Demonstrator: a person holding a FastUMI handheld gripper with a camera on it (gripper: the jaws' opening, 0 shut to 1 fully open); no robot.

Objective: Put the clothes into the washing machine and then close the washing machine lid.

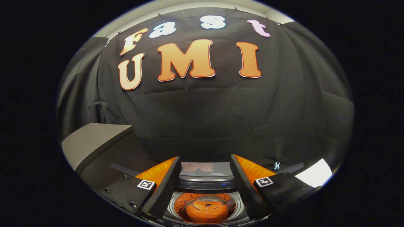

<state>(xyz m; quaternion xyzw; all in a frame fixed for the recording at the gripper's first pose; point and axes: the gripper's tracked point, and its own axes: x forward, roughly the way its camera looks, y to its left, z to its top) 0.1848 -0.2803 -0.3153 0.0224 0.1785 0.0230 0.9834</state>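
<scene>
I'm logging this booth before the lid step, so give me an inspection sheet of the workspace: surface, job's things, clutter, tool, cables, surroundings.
Surface: washing machine top, dark, just beyond the fingers.
Job's things: orange garment lying inside the drum, below and between the fingers; lid standing raised behind the opening, not yet closed.
Clutter: nothing seen.
Tool: tool open, fingers spread apart above the drum, holding nothing.
Cables: nothing seen.
Surroundings: black cloth wall behind the machine; grey slanted panel to the left; white patch to the right, cannot tell what it is.
</scene>
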